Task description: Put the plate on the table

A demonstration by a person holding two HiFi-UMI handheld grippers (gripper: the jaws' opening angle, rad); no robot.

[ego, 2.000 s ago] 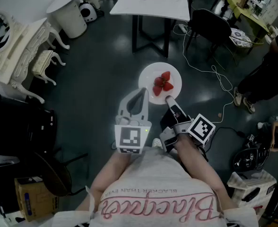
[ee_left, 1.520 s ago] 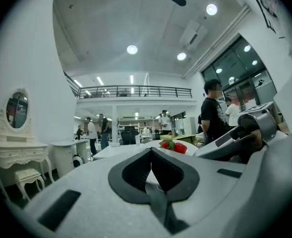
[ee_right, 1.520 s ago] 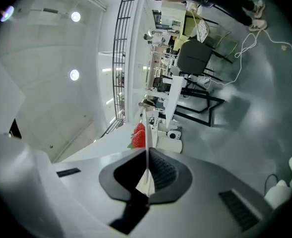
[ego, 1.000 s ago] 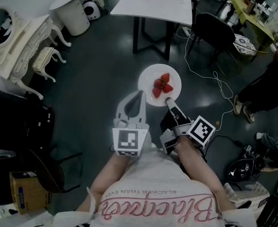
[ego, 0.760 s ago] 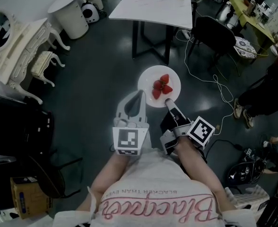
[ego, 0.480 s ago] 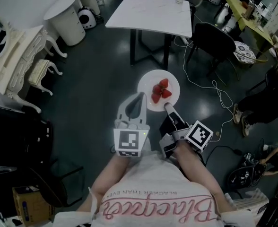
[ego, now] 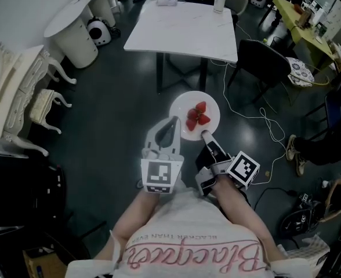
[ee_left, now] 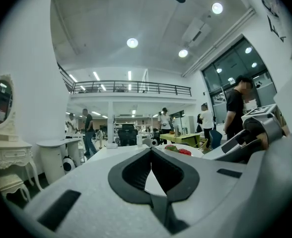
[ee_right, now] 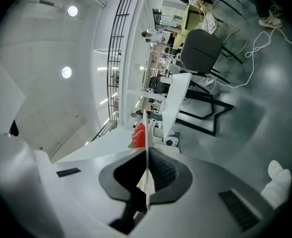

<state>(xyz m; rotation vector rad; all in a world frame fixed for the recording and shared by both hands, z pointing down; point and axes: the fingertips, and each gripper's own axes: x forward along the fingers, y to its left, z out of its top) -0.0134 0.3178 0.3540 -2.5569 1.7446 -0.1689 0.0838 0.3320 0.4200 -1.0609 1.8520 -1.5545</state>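
Note:
A round white plate (ego: 184, 106) with red strawberries (ego: 197, 116) hangs over the dark floor, short of the white table (ego: 182, 30). My right gripper (ego: 205, 135) is shut on the plate's near rim. In the right gripper view the plate (ee_right: 146, 128) runs edge-on between the jaws, with the strawberries (ee_right: 138, 134) beyond the right gripper (ee_right: 147, 175). My left gripper (ego: 174, 120) is shut and holds nothing, just left of the plate. In the left gripper view the left gripper (ee_left: 151, 152) has the strawberries (ee_left: 180, 151) to its right.
A can (ego: 220, 2) and a small item stand at the table's far edge. A black chair (ego: 263, 45) is right of the table, with cables (ego: 257, 114) on the floor. A white round stand (ego: 72, 22) and an ornate dresser (ego: 14, 91) stand left. A person's legs (ego: 309, 146) are at right.
The table has come nearer and fills more of the head view. Both grippers and the plate have moved forward together toward it. The right gripper's hold on the plate is unchanged.

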